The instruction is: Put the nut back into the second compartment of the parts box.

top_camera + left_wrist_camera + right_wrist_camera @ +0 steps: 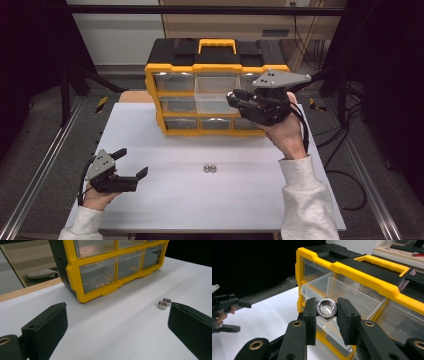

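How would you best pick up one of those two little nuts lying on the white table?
Come straight down on the outer nut, closing on two opposite flat sides. It lies flat with its hole up, touching its twin, so approach from the free side.

The left gripper (134, 162) sits low at the near left of the counter (200, 210), held from behind by the left hand (97, 196), whose pale sleeve comes in from the bottom edge. It points to the right and slightly away from the person, its jaws spread wide with nothing between them. The right gripper (234, 99) is raised well above the counter at the far right, carried by the right hand (287, 132) on an upright forearm in a pale sleeve. It points to the left, and its jaws are closed on a steel hex nut (326, 307), pads pressing on opposite sides
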{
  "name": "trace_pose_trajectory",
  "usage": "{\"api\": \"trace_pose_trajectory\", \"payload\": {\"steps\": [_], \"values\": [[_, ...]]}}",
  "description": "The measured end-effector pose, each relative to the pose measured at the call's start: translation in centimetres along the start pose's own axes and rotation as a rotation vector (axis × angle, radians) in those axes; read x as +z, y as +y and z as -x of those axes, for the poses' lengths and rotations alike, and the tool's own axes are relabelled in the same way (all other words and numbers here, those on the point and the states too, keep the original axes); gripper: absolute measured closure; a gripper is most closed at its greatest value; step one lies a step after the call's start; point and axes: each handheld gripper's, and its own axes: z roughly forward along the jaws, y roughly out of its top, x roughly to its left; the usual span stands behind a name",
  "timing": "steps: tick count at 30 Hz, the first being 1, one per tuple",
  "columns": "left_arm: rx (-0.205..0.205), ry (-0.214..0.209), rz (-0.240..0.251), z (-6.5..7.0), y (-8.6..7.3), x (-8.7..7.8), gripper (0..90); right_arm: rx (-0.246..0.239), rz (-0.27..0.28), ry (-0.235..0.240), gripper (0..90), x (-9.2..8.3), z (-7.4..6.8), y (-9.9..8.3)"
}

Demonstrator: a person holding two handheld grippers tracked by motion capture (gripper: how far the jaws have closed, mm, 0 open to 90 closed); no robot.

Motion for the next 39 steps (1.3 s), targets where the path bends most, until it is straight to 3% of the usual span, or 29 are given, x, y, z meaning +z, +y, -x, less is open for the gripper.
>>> {"api": "trace_pose_trajectory", "payload": {"steps": [18, 39], "values": [[0.001, -0.003, 0.001, 0.0, 0.0, 0.0, 2.1, 0.037, -0.03, -0.061, 70.1, 2.8, 1.4, 1.6], [-0.001, -0.003, 0.003, -0.1, 0.0, -0.1, 2.1, 0.05, -0.151, -0.125, 69.9, 6.6, 2.4, 1.7]]}}
